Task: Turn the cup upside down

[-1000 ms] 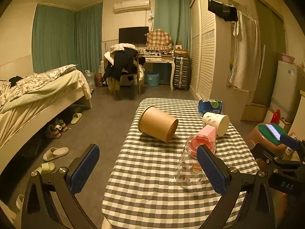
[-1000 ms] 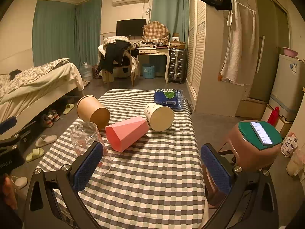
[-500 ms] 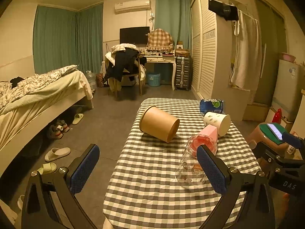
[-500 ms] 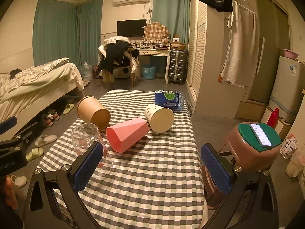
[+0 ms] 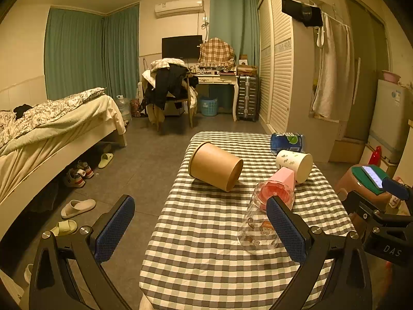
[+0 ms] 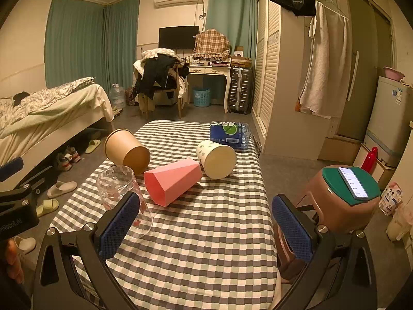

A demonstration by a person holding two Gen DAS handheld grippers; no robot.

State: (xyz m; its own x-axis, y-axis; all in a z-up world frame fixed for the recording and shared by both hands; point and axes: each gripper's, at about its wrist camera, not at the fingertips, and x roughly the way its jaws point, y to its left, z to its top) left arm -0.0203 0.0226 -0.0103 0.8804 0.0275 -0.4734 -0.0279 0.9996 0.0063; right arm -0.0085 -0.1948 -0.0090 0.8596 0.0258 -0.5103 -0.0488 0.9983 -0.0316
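On the checked table (image 5: 206, 232) (image 6: 219, 232) stand or lie several cups. A clear glass cup (image 5: 258, 227) (image 6: 121, 188) stands upside down near the front. A pink faceted cup (image 5: 282, 180) (image 6: 173, 180), a brown paper cup (image 5: 215, 165) (image 6: 126, 151) and a white paper cup (image 5: 294, 161) (image 6: 215, 159) lie on their sides. My left gripper (image 5: 198, 228) is open and empty above the table's near left edge. My right gripper (image 6: 204, 226) is open and empty above the near right part.
A blue pack (image 5: 286, 140) (image 6: 228, 134) lies at the table's far right corner. A brown stool with a green top and a phone (image 6: 348, 191) stands right of the table. A bed (image 5: 51, 129) and slippers (image 5: 77, 206) are on the left.
Both grippers have hardly moved; the left view has drifted slightly. The cups lie as before.
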